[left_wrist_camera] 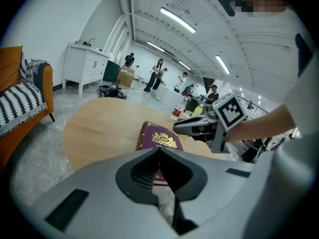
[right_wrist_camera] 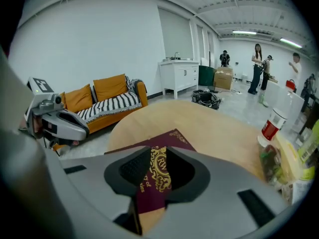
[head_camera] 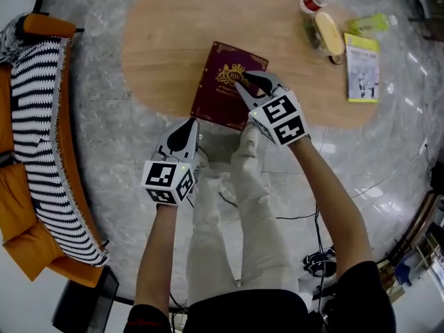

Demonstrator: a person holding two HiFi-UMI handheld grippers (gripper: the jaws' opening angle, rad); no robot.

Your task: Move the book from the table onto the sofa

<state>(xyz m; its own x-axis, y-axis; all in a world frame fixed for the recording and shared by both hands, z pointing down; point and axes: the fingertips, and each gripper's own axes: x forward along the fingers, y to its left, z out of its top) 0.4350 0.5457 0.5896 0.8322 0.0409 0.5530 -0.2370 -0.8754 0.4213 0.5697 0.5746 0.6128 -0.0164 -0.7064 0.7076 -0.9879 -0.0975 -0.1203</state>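
Book [head_camera: 225, 82], maroon with a gold crest, lies flat and closed at the near edge of the wooden counter [head_camera: 166, 40]. Its near end reaches that edge, and I cannot tell whether it overhangs. The right gripper [head_camera: 243, 83] is over the book's near right corner. In the right gripper view its jaws stand a little apart, with the crest showing through the gap, and they hold nothing. The left gripper [head_camera: 187, 122] hangs just off the counter's near edge, beside the book's near left corner, with its jaws closed tip to tip on nothing.

The step in hand looks like getting a first hold on the book. A flat hardback gives the jaws nothing to bite from above. The right jaws should probably open wider, then come in level at the near edge so that one jaw goes under the cover and one over it. If the book does not overhang, it could first be drawn toward the near edge. The left jaws could open and take the near left corner to keep the book from sagging or fanning open. The striped sofa [head_camera: 41, 151] is well off the counter's left edge, so a firm two-point grip matters.
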